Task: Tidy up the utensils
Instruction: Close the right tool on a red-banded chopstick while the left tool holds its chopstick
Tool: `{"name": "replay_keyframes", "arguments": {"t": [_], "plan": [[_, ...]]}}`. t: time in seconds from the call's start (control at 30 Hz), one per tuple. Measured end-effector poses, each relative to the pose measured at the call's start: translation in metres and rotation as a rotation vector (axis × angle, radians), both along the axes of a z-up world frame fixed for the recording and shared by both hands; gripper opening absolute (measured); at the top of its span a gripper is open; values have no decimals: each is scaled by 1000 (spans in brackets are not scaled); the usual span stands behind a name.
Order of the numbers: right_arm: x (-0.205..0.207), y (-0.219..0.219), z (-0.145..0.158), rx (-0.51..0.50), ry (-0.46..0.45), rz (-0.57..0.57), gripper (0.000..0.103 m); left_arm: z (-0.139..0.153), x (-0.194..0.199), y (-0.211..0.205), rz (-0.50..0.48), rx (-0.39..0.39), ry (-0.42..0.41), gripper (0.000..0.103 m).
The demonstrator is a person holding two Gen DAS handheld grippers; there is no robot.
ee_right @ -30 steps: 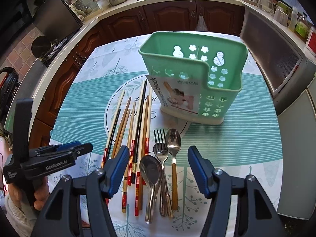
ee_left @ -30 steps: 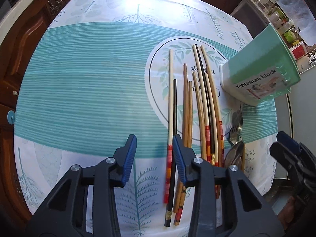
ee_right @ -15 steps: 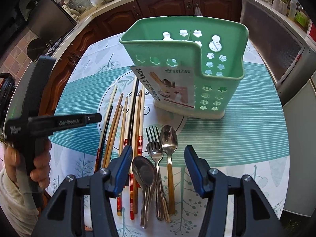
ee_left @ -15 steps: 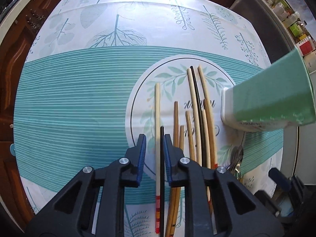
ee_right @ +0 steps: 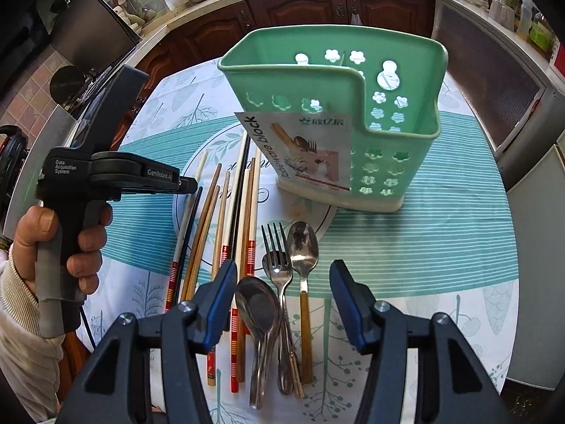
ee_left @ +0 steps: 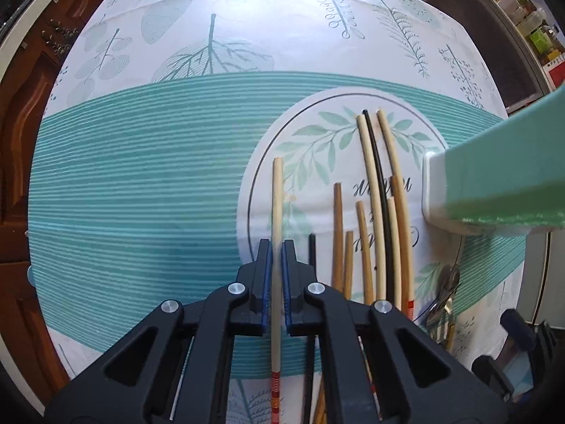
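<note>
**Pale Stick Pinched**

Left gripper [ee_left: 277, 265] clamped on a pale chopstick [ee_left: 277, 198], with both blue pads tight against its sides. Jaws had just been closing, with the stick between them. Grabbed about midway along, with the plain tip sticking out past the pads and the red-striped end trailing back under the tool. Lay at the left edge of the chopstick row [ee_right: 226, 212], on the cloth [ee_left: 141, 176], a little apart from the black stick beside it.

Looked thin, stiff and light. Probably smooth and a bit slippery, so likely to spin or slide in the pads. A mid grip seemed best for keeping it level. Probably not easy to break.

Pointed straight down at the table from above. Hand [ee_right: 60, 243] wrapped round the grey handle, thumb up, pale sleeve at the wrist.

Right gripper [ee_right: 282, 293] stood wide apart, holding nothing. Tilted steeply down, above the spoons [ee_right: 257, 307] and fork [ee_right: 277, 265]. Green holder [ee_right: 353, 113] stood upright just behind, near the far stick tips, nothing seen in it.
</note>
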State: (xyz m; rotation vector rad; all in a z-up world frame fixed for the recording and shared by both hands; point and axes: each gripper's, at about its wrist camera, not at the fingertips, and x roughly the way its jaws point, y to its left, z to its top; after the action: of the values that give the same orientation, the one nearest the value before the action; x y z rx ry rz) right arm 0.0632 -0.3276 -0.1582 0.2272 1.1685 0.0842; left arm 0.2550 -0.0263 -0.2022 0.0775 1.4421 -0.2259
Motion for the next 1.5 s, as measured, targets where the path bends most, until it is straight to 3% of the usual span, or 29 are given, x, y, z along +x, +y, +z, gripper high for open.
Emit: {"name": "replay_keyframes", "arguments": {"t": [0.33, 0.47, 0.67, 0.8, 0.87, 0.9, 1.0, 1.2, 1.5], "plan": [[1, 8, -1, -6, -1, 21, 55, 6, -32, 18, -29, 39, 84, 4], [4, 12, 0, -4, 6, 32, 55, 7, -41, 26, -21, 10, 134, 6], [15, 21, 2, 27, 25, 62, 54, 13, -61, 27, -50, 31, 118, 11], [27, 35, -3, 54, 76, 97, 36, 19, -75, 27, -77, 62, 81, 11], [35, 43, -8, 55, 102, 100, 31, 19, -79, 26, -76, 50, 87, 10], [38, 46, -9, 54, 111, 100, 28, 19, -84, 28, -66, 48, 93, 4], [48, 55, -16, 61, 142, 101, 23, 6, -104, 36, -40, 31, 107, 3], [66, 69, -34, 18, 196, 81, 15, 6, -120, 49, -41, 23, 102, 3], [85, 75, -54, -16, 259, 36, 12, -3, -141, 60, -90, 10, 75, 3]]}}
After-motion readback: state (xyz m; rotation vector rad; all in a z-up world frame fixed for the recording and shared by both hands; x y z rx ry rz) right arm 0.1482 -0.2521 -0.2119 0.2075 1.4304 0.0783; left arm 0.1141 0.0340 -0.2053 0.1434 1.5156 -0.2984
